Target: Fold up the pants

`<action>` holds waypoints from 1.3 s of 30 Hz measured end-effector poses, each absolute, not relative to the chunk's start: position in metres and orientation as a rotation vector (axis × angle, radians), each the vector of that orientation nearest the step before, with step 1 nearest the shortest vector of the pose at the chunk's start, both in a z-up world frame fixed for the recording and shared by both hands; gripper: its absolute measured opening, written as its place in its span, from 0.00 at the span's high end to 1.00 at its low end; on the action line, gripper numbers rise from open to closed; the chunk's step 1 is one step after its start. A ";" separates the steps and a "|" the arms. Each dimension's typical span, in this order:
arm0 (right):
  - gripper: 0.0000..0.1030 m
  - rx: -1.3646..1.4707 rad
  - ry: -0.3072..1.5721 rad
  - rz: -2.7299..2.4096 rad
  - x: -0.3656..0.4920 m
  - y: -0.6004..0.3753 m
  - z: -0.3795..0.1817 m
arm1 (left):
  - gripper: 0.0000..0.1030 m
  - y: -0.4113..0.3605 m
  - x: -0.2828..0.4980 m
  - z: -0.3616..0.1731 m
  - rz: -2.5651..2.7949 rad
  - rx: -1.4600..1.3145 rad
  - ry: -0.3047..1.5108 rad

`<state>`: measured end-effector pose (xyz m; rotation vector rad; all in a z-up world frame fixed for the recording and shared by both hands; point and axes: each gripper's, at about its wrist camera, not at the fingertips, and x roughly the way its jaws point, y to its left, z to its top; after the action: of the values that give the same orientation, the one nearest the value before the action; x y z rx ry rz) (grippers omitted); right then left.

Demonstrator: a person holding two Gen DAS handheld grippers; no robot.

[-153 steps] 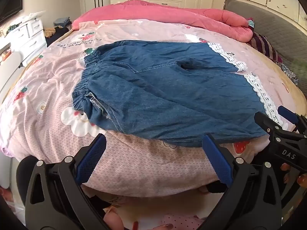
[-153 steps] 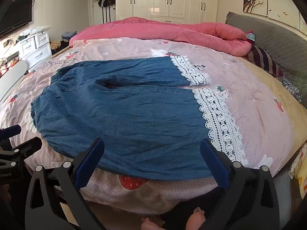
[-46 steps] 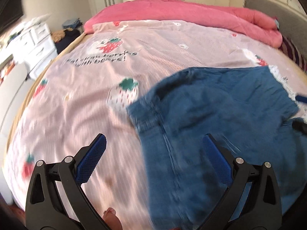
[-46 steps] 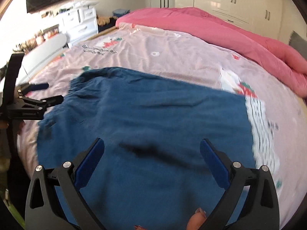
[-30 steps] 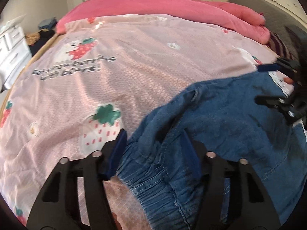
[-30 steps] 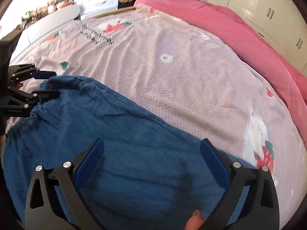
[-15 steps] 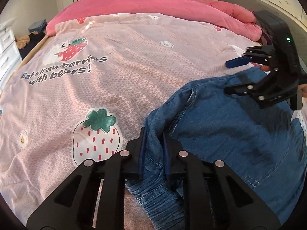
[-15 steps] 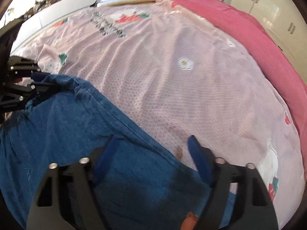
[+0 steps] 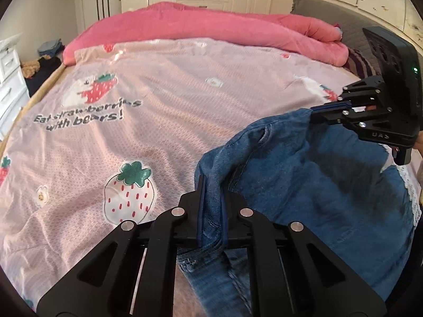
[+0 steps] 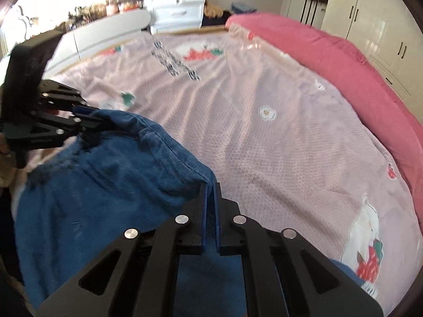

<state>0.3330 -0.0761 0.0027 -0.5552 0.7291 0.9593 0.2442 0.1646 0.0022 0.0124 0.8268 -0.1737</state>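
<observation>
Left tool [image 9: 211, 185] and right tool [image 10: 210, 187], angled downward, each clamp the pants' [image 9: 317, 185] edge.

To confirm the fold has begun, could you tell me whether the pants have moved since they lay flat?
Yes: the pants, their far edge pinched, now bunch up off the quilt.

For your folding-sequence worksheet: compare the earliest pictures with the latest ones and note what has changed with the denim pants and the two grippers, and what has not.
Both grippers went from open at the bed's near edge to the far edge of the denim pants. The left gripper has shut on the waistband end, the right gripper on the same edge toward the lace hem, and that edge is lifted off the strawberry quilt. The quilt and the pink duvet lie as before.
</observation>
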 end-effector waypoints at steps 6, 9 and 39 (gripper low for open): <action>0.97 -0.497 0.656 0.985 0.278 -0.108 0.030 | 0.97 0.154 0.201 0.030 -0.196 -0.009 0.746; 0.97 -0.500 0.631 0.995 0.249 -0.119 0.037 | 0.97 0.146 0.175 0.039 -0.214 -0.021 0.712; 0.96 -0.361 0.810 1.061 0.070 -0.167 -0.047 | 0.97 0.098 0.017 0.009 -0.231 0.069 0.785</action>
<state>0.0702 -0.1667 -0.0472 -0.3615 0.8100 1.0611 0.0173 0.0982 0.0092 0.0691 0.7855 -0.2313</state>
